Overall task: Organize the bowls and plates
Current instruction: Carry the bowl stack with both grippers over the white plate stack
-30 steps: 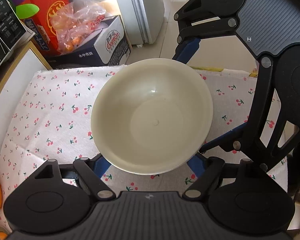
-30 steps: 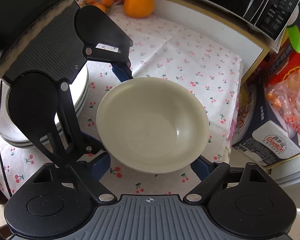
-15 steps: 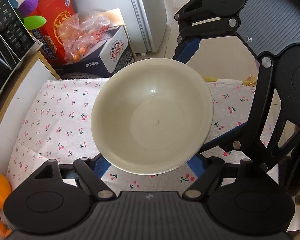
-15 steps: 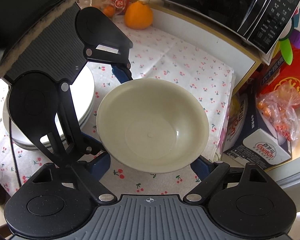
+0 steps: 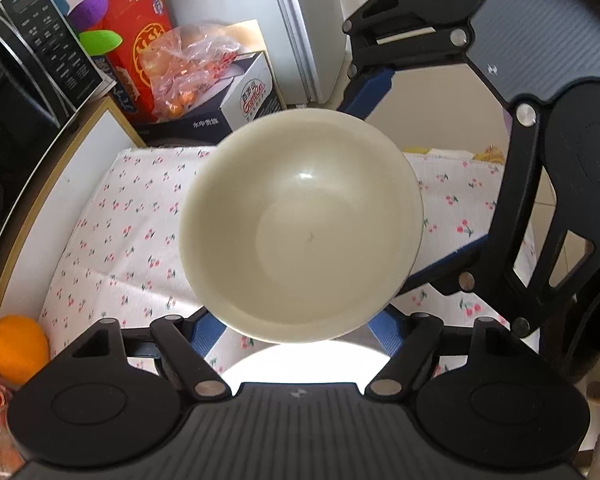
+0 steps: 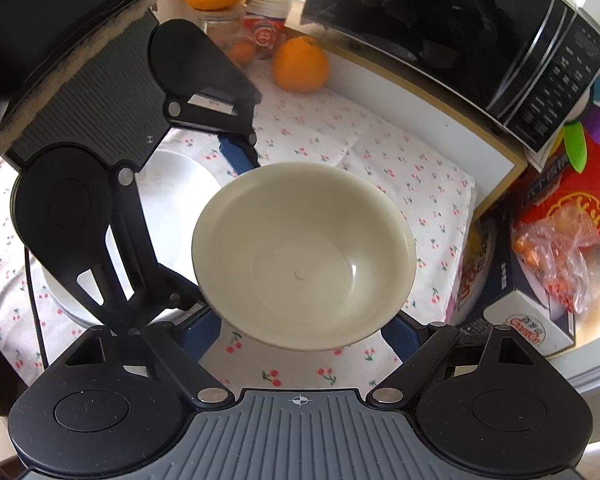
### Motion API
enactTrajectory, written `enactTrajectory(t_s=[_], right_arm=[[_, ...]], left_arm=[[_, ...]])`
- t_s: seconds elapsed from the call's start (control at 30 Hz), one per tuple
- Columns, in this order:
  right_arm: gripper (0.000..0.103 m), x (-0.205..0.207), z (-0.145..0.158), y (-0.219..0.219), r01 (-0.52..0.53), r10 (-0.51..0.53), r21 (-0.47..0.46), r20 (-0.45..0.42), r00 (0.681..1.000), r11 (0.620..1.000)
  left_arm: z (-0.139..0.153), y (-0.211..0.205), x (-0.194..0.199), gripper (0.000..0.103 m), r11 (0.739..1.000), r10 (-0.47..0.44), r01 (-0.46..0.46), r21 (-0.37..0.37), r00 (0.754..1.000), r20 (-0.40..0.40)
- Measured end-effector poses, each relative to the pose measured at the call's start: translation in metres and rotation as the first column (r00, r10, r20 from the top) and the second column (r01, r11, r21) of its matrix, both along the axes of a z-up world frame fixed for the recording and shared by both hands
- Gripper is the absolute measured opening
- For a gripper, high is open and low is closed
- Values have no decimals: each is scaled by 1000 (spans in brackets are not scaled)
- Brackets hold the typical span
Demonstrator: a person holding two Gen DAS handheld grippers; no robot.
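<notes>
A cream bowl (image 5: pixel 300 224) is held in the air between both grippers, above the cherry-print tablecloth (image 5: pixel 112 232). My left gripper (image 5: pixel 298 326) grips it at the near rim, and my right gripper (image 6: pixel 306 330) grips it from the other side; each shows in the other's view. The bowl also shows in the right wrist view (image 6: pixel 304 256). A stack of white plates (image 6: pixel 172 216) sits on the cloth left of the bowl in the right wrist view, and its rim (image 5: pixel 300 360) shows just under the bowl in the left wrist view.
A black microwave (image 6: pixel 460 40) stands along the table's far side. Oranges (image 6: pixel 299 65) and jars (image 6: pixel 260 32) sit near it. Beyond the table end are a red box (image 5: pixel 140 48), a bag of fruit (image 5: pixel 188 68) and a white carton (image 5: pixel 248 96).
Both grippers have lifted the bowl higher and carried it toward the plate stack; the plates now show under the bowl in the left wrist view.
</notes>
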State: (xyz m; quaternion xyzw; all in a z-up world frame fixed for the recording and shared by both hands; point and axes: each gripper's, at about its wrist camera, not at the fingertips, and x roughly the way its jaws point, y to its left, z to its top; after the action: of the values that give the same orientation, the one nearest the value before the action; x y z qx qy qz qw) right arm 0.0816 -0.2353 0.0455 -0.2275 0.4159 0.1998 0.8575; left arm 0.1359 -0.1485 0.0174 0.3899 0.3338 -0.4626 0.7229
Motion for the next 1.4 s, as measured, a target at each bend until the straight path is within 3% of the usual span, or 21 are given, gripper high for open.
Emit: enactTrajectory(t_s=[0.87, 1.17, 1.4], right_arm=[[88, -9, -15, 91, -193, 193, 8, -67, 979, 981], [89, -15, -21, 105, -242, 241, 8, -118, 963, 970], [89, -11, -14, 100, -217, 226, 79, -133, 965, 973]], left_arm=[[-11, 62, -8, 73, 988, 99, -90, 128, 993, -65], [-23, 73, -16, 73, 982, 97, -77, 171, 989, -110], [-24, 75, -13, 72, 985, 103, -78, 156, 981, -163]])
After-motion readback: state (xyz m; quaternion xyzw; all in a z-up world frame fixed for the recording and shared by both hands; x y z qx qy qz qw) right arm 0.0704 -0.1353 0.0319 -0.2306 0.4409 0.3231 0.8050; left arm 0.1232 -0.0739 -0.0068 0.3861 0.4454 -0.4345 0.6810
